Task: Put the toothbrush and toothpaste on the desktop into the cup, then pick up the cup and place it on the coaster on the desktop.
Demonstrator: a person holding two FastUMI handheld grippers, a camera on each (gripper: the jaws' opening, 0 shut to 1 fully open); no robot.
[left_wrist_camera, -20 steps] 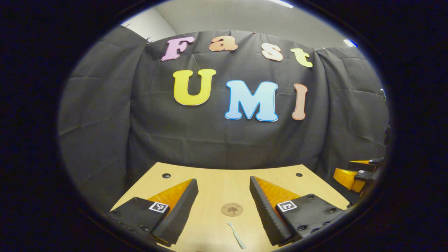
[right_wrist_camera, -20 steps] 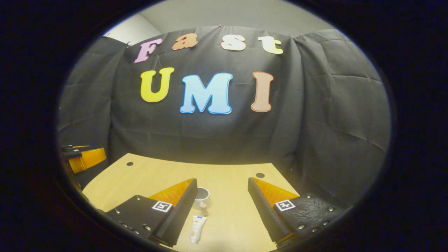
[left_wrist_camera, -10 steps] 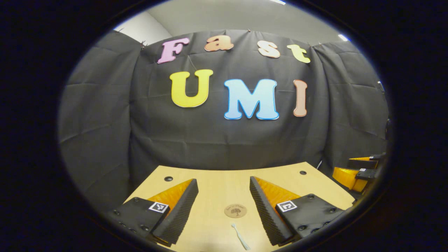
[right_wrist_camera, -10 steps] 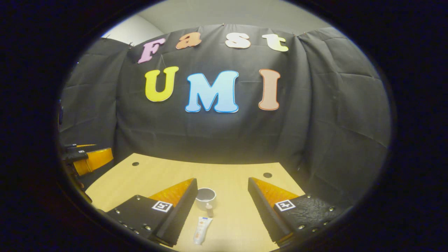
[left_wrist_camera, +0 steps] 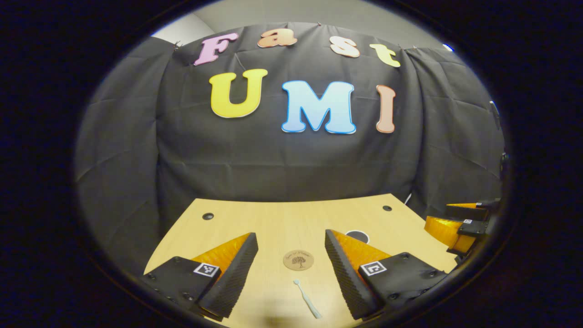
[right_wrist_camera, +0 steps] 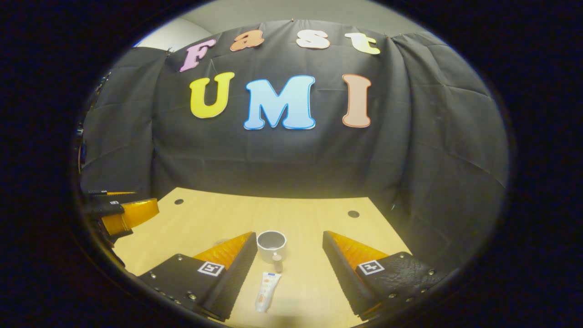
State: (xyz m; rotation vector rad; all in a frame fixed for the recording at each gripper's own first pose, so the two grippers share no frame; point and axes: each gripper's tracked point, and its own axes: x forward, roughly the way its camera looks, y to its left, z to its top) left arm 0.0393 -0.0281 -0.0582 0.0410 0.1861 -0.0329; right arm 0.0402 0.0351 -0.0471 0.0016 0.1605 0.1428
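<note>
left gripper [left_wrist_camera: 291, 273] held wide apart, lined up over toothbrush [left_wrist_camera: 308, 299] at bottom centre; coaster [left_wrist_camera: 298, 260] just beyond | right gripper [right_wrist_camera: 289, 269] spread open, toothpaste [right_wrist_camera: 268, 291] framed low centre; cup [right_wrist_camera: 271, 243] just behind; nothing grasped yet

Both cameras riding low above light wooden counter [left_wrist_camera: 273, 218], facing black cloth back wall [left_wrist_camera: 291, 168] across it. Left gripper view looking over round brown coaster [left_wrist_camera: 298, 260]; right gripper view over white cup [right_wrist_camera: 271, 243]. Both sharing counter's far edge and wall, each catching other gripper at frame's side.
</note>
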